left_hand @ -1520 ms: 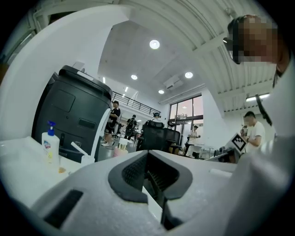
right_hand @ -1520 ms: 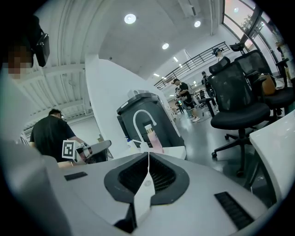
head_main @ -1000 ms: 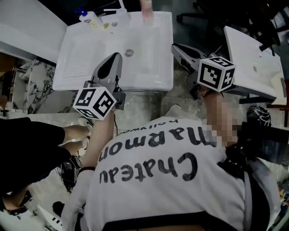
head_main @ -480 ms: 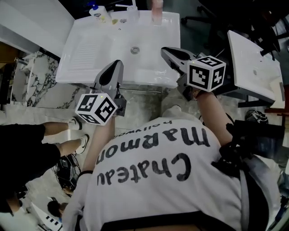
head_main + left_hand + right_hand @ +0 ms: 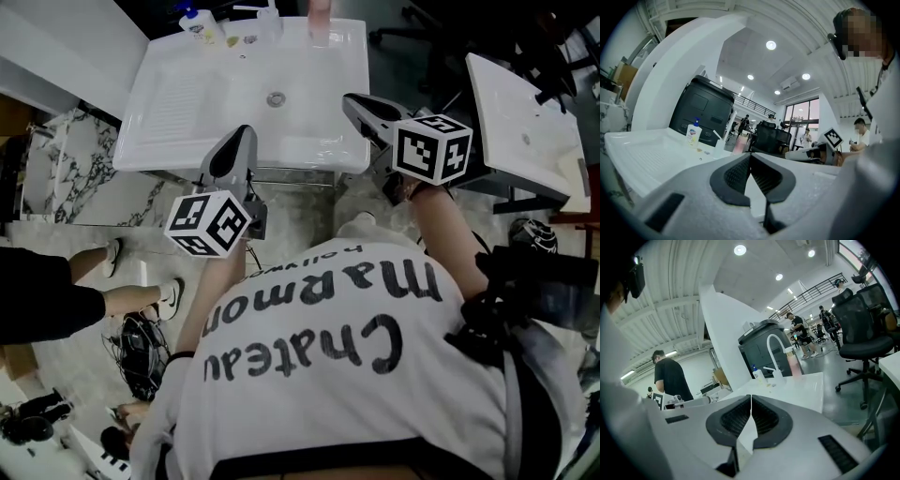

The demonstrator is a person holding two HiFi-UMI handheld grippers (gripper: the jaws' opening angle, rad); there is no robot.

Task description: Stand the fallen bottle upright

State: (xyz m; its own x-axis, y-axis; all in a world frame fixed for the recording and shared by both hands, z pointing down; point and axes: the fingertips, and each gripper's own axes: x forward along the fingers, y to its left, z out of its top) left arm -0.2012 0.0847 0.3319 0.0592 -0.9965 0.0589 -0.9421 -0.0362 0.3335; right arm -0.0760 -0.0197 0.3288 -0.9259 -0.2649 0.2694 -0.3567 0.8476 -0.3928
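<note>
At the far rim of a white sink (image 5: 187,112) stand a blue-pump soap bottle (image 5: 202,26), a clear bottle (image 5: 269,21) and a pink bottle (image 5: 319,14). In the left gripper view the soap bottle (image 5: 693,133), clear bottle (image 5: 719,144) and pink bottle (image 5: 739,144) all look upright. No lying bottle shows. My left gripper (image 5: 242,133) (image 5: 750,157) hovers over the sink's front edge, shut and empty. The right gripper (image 5: 353,101) (image 5: 751,398) is shut and empty at the sink's front right corner. It faces the bottles (image 5: 758,375) and a faucet (image 5: 774,345).
A second white basin (image 5: 520,122) stands to the right across a gap. A bystander in black (image 5: 47,305) is at the left, with cables (image 5: 141,342) on the marble floor. An office chair (image 5: 865,341) stands beyond the sink's right side.
The right gripper has drifted left, from the gap beside the sink to its front right corner. The left gripper shifted slightly. The bystander at the left has stepped back.
</note>
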